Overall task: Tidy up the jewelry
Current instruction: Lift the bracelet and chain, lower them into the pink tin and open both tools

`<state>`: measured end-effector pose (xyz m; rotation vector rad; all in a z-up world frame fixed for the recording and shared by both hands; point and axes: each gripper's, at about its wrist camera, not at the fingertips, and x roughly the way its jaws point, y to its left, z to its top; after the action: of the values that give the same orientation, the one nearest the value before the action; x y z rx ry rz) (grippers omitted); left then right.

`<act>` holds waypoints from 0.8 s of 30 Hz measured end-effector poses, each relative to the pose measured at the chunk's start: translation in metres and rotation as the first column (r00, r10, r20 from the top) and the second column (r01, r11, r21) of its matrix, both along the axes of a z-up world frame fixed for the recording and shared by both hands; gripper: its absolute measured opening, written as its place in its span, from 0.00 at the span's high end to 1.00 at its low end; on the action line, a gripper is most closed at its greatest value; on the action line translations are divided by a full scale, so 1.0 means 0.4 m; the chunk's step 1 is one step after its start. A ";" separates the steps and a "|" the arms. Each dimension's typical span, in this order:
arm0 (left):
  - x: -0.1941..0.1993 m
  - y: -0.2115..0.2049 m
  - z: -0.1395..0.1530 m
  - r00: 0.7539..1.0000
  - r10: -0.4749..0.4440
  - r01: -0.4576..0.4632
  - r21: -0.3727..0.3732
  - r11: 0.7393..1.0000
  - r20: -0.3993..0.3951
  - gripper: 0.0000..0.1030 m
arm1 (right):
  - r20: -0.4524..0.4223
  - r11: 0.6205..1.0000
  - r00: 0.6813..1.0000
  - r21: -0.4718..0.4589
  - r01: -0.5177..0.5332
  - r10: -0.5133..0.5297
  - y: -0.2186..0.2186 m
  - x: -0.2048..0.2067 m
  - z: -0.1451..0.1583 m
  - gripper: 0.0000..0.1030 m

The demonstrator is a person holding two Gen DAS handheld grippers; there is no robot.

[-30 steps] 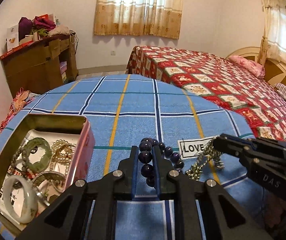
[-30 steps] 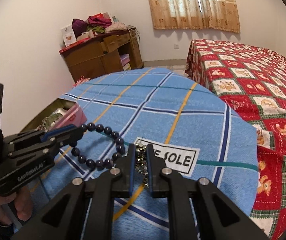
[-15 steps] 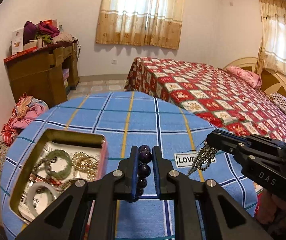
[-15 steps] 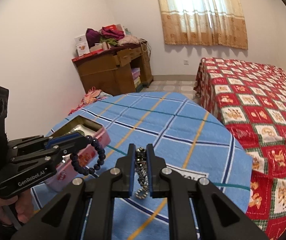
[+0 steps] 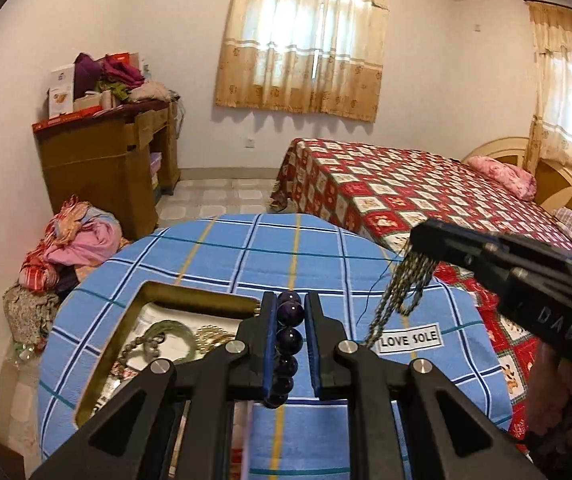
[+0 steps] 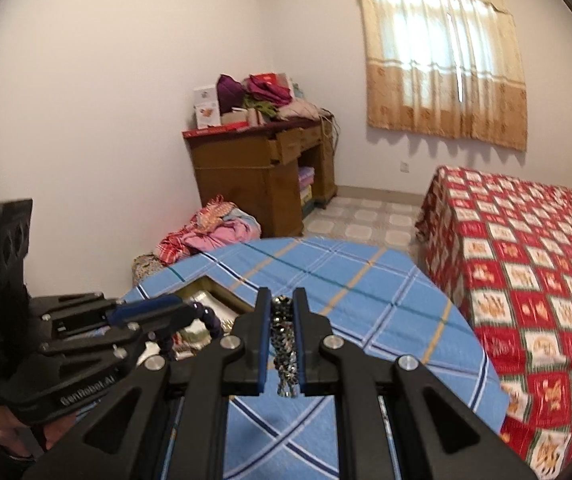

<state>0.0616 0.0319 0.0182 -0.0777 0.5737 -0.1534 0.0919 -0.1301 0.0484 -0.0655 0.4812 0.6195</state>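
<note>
Since the earlier frames both grippers have risen from the tablecloth, lifting their loads clear of it; the bead bracelet and the chain lay partly on the cloth a second ago and now hang free.

Left gripper (image 5: 289, 308): jaws closed on the dark purple bead bracelet (image 5: 287, 338), which sits between the blue pads and hangs down behind them. In the right wrist view the same gripper (image 6: 190, 312) appears at lower left, with white lettering "GenRobot.AI" on its side and the bracelet (image 6: 210, 320) looping below its tip.

Right gripper (image 6: 283, 300): jaws closed on a silver-coloured metal chain (image 6: 284, 344), bunched between the pads. In the left wrist view this gripper (image 5: 415, 236) enters from the right, its body marked "DAS", and the chain (image 5: 401, 292) dangles from the tip above the cloth.

The open gold-rimmed tin (image 5: 190, 296) stands on the blue checked tablecloth (image 5: 325, 256), left of and below the left gripper. It contains a green bangle (image 5: 166, 330), a string of pale beads (image 5: 214, 334) and other pieces too small to identify. A white label (image 5: 409, 338) sewn to the cloth reads "LOVE SOLE"; the chain's lower end hangs just beside it in the picture.
</note>
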 end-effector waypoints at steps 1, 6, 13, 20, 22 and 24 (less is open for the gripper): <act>0.000 0.009 0.000 1.000 0.010 -0.010 0.000 1.000 -0.001 0.87 | 0.004 1.000 1.000 0.001 -0.007 0.007 0.008 0.002 0.004 0.88; -0.003 0.048 0.002 0.999 0.050 -0.050 -0.003 0.999 0.002 0.87 | 0.022 0.999 0.998 -0.002 -0.053 0.053 0.061 0.007 0.017 0.88; 0.004 0.102 -0.010 0.994 0.107 -0.107 -0.005 0.994 -0.010 0.87 | 0.023 0.993 0.993 -0.009 -0.115 0.115 0.125 0.008 0.010 0.88; 0.015 0.140 -0.029 0.989 0.141 -0.142 -0.006 0.990 -0.033 0.87 | 0.023 0.986 0.986 -0.024 -0.164 0.165 0.181 0.002 -0.009 0.88; 0.018 0.141 -0.035 0.989 0.145 -0.146 -0.005 0.989 -0.038 0.87 | 0.020 0.985 0.985 -0.025 -0.170 0.171 0.187 0.000 -0.013 0.88; 0.020 0.146 -0.041 0.988 0.151 -0.151 -0.002 0.988 -0.042 0.87 | 0.013 0.984 0.984 -0.022 -0.179 0.179 0.196 0.005 -0.018 0.88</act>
<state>0.0696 0.0902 0.0017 -0.1298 0.6070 -0.0059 0.0939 -0.0518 0.0410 -0.1337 0.4707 0.7899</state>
